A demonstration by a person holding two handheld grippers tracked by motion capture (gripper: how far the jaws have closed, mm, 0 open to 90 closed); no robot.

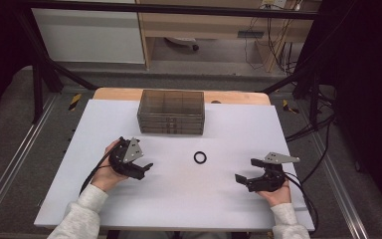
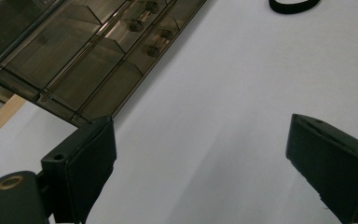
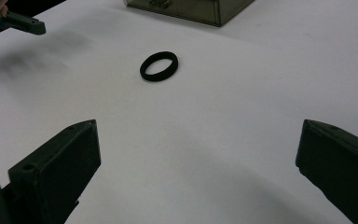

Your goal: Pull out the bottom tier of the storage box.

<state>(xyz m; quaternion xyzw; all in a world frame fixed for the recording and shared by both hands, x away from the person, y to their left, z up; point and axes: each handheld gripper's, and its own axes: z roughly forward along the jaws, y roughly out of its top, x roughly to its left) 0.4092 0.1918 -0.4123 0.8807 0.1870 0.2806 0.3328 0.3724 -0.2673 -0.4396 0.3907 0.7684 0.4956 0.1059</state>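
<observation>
Smoky drawer cabinet (image 1: 171, 112) on white table (image 1: 129, 199)

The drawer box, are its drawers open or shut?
Shut. On the drawer box, the drawer fronts sit flush in one plane, knobs in line in the left gripper view; none is pulled out.

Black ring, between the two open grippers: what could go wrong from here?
1. The black ring lies flat on the smooth white table; the jaws may push it along rather than catch its thin rim.
2. The left gripper and right gripper both face it with jaws open; if both close in, they could collide.
3. A nudge away from the person could send it against the drawer box.
</observation>
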